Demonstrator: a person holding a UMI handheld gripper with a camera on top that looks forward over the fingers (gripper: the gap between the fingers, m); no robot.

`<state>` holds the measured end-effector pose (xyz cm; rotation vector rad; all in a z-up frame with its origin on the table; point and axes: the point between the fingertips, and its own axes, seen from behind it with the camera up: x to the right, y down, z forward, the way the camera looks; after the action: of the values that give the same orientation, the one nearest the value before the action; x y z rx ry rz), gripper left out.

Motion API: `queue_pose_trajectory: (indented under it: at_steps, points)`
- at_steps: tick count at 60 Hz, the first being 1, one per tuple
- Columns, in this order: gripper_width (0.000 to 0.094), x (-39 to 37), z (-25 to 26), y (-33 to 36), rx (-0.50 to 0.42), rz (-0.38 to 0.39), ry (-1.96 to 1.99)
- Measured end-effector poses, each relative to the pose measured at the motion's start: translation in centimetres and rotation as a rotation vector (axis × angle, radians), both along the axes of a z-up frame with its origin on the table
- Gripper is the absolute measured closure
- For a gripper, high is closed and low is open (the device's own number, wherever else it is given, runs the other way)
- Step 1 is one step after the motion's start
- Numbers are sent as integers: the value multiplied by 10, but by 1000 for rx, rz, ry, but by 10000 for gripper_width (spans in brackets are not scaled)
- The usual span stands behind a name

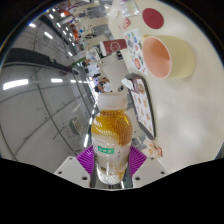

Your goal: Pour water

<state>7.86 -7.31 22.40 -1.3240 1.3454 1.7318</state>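
Note:
A clear plastic bottle (111, 135) holding amber liquid stands between my fingers, with a green label near its base and an open neck at the top. My gripper (112, 160) is shut on the bottle, both purple pads (89, 159) pressing its lower sides. The bottle is lifted and leans toward a pale pink cup (166, 57) that lies beyond and to the right of its neck. The cup's open mouth faces me and looks empty.
A table surface (140, 90) with papers or cards lies beyond the bottle. A red round object (152, 17) and a red-and-white card (114, 46) sit past the cup. A glossy grey floor (40, 100) stretches to the left.

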Motion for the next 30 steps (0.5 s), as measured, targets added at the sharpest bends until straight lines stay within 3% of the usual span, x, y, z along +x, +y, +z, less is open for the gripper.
queue_pose_trajectory:
  at_steps: [5, 17, 30]
  points:
    - [533, 27, -15, 1, -27, -33, 139]
    - [529, 36, -44, 7, -69, -15, 208]
    - [533, 29, -40, -11, -77, 55, 8]
